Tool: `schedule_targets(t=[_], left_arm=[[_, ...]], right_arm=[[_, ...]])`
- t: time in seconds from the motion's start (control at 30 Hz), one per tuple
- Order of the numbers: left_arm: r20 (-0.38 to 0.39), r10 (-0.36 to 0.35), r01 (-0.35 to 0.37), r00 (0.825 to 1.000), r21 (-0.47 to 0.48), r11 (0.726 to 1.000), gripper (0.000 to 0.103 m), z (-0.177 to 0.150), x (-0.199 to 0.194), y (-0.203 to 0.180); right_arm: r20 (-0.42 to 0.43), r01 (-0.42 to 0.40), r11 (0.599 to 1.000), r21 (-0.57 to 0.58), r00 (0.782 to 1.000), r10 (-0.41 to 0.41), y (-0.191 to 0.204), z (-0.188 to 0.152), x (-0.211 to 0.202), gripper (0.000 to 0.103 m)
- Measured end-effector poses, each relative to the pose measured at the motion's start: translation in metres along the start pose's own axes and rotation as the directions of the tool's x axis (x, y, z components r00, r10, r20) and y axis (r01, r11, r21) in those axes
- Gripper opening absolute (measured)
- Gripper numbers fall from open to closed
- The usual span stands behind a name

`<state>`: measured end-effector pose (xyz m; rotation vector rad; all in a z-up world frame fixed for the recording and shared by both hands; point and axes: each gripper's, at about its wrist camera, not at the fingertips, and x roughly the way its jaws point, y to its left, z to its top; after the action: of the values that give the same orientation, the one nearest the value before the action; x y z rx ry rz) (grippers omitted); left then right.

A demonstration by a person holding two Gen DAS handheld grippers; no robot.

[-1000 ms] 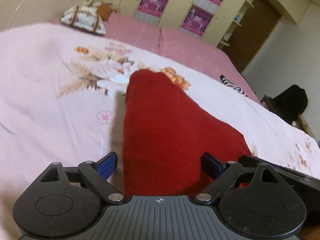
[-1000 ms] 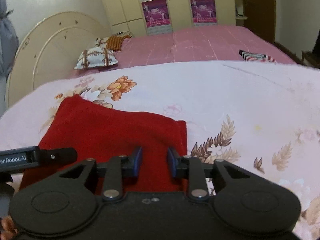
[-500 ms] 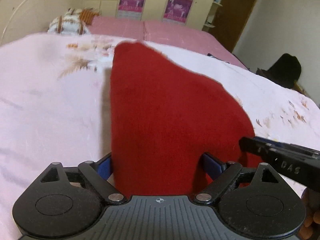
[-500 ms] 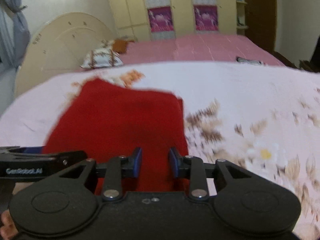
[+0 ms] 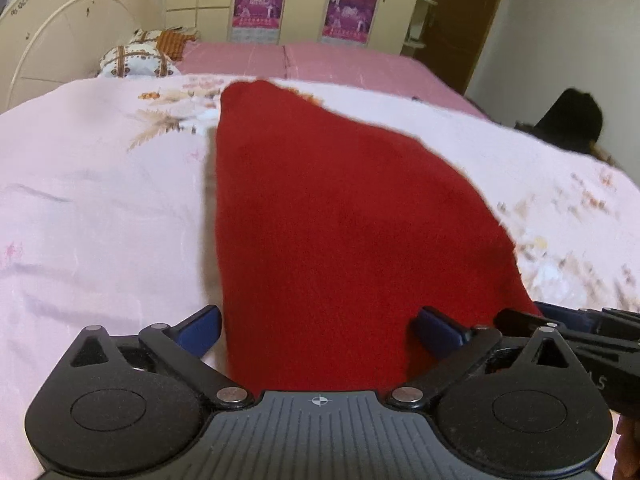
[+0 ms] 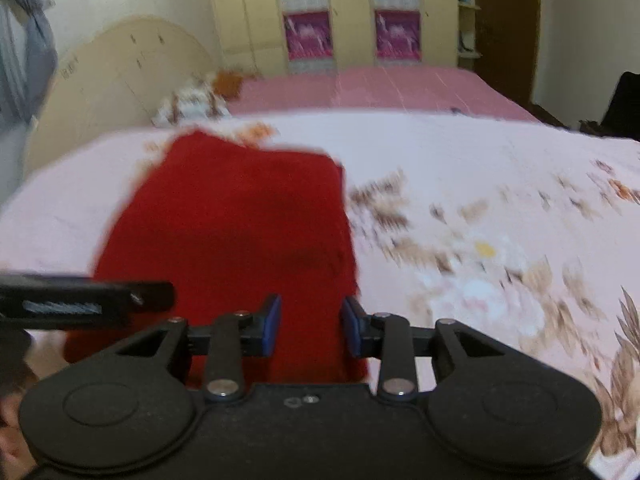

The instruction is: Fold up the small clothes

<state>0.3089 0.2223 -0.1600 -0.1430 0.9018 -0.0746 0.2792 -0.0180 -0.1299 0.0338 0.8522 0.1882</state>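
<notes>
A red knit garment [image 5: 340,216] stretches from both grippers out over the pink floral bedspread [image 5: 88,208]; it also shows in the right wrist view [image 6: 236,224]. My left gripper [image 5: 318,326] has its jaws wide apart with the near edge of the cloth between them. My right gripper [image 6: 310,326] has its jaws narrowly apart around the near right corner of the cloth. The cloth's near edge looks raised off the bed. The right gripper's body [image 5: 580,336] shows at the left wrist view's right edge.
A patterned pillow [image 5: 138,62] lies by the cream headboard [image 5: 60,28]. A darker pink sheet [image 5: 320,60] covers the far bed. Wardrobe doors with posters [image 5: 260,4] stand behind. A dark chair [image 5: 572,124] sits to the right.
Both grippers have risen and drawn back with the garment's near edge, so the cloth lifts and fills more of both views. The right jaws look about as far apart as before.
</notes>
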Motion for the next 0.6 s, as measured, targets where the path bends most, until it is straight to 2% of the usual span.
schedule_targets(t=[0.03,0.13,0.27,0.4,0.6], left_arm=[[-0.008,0.000,0.000,1.000,-0.001,1.000,0.103,-0.002,0.001,-0.001],[-0.011,-0.004,0.004,1.000,-0.016,1.000,0.103,-0.008,-0.004,-0.002],[-0.039,0.017,-0.018,0.999,-0.030,0.999,0.103,-0.008,-0.005,-0.003],[-0.064,0.050,-0.054,0.997,-0.048,0.997,0.103,-0.008,-0.005,-0.006],[-0.025,0.115,-0.114,0.993,0.021,0.993,0.103,-0.013,-0.015,-0.022]], right_arm=[[-0.033,0.009,1.000,0.015,0.999,-0.009,-0.003,-0.004,0.007,0.034],[-0.023,0.002,0.996,0.088,1.000,0.000,-0.009,-0.007,0.005,0.035],[-0.003,-0.006,0.996,0.089,1.000,0.006,-0.007,-0.010,-0.007,0.040],[0.001,-0.003,0.996,0.085,1.000,0.003,-0.006,-0.013,-0.016,0.050],[-0.036,0.007,0.995,0.099,0.999,-0.004,-0.009,-0.015,-0.019,0.058]])
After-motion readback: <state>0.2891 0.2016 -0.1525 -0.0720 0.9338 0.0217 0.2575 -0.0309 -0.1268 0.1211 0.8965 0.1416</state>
